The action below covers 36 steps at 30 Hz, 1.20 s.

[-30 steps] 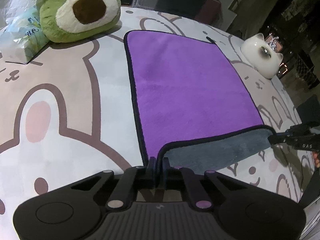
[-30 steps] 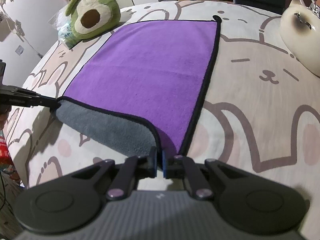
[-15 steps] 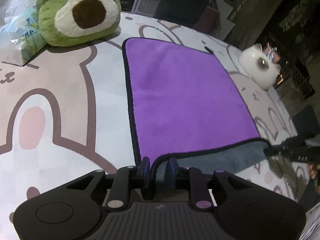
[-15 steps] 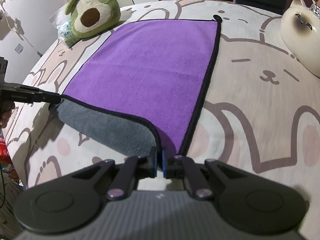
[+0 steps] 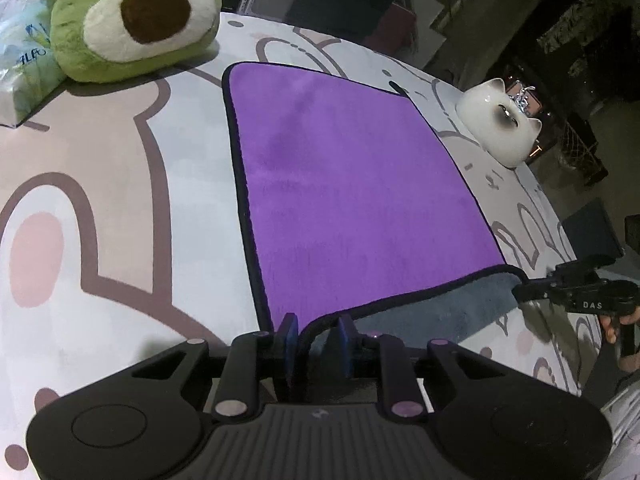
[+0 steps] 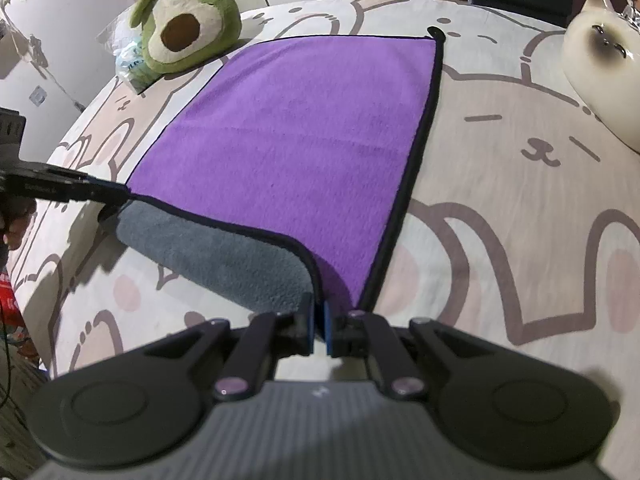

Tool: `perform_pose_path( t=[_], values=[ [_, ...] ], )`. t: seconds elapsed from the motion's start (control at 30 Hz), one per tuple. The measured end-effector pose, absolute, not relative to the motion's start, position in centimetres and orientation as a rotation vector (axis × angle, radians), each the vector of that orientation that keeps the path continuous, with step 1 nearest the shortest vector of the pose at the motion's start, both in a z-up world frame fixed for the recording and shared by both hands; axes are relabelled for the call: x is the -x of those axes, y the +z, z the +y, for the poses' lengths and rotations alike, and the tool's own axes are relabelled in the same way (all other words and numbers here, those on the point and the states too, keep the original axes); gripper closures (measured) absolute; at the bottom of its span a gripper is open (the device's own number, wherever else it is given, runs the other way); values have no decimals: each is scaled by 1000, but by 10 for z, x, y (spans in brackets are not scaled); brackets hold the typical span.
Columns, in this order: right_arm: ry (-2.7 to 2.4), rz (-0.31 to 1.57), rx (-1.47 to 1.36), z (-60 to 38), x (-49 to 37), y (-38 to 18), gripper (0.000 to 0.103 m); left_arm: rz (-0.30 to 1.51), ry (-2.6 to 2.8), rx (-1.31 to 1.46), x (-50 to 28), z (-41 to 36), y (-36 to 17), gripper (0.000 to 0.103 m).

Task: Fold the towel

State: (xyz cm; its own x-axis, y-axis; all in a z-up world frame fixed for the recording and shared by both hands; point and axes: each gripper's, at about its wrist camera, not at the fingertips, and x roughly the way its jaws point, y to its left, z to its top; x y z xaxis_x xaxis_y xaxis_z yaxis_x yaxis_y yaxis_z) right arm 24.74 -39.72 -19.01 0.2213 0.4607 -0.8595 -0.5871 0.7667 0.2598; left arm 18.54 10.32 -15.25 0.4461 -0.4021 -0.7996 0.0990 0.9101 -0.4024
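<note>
Left wrist view: the left gripper (image 5: 313, 334) sits at the near left corner of the towel (image 5: 352, 192); its blue pads (image 5: 289, 334) stand apart, the black hem running between them unclamped; the towel lies flat on the printed table cover (image 5: 100, 168), purple face up, its near edge curled to show the grey underside; the right gripper (image 5: 524, 290) meets the near right corner, its grip not readable here; the avocado plush (image 5: 132, 20) and cat figurine (image 5: 500, 128) sit past the far corners, apart from the cloth.

Right wrist view: the right gripper (image 6: 319, 326) has its jaws together on the near right corner of the towel (image 6: 296, 140); the left gripper (image 6: 100, 194) touches the opposite near corner.

Procedure, as judged: re-close the left jaws on the hem before lifting; raise both corners level; carry them toward the far edge and align hem with hem; keep the span taut, since soft pile is likely to sag and crease.
</note>
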Motion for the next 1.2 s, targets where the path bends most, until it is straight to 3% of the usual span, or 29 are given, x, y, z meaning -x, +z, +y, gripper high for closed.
perform_pose_path(
  t=[0.33, 0.43, 1.2],
  values=[
    [730, 1137, 126, -399, -248, -192, 97, 1095, -319, 327, -176, 110, -155, 81],
    [731, 1134, 129, -398, -248, -192, 97, 1103, -314, 312, -178, 107, -154, 98],
    [686, 923, 18, -402, -276, -144, 97, 800, -227, 328, -207, 110, -95, 99]
  ],
)
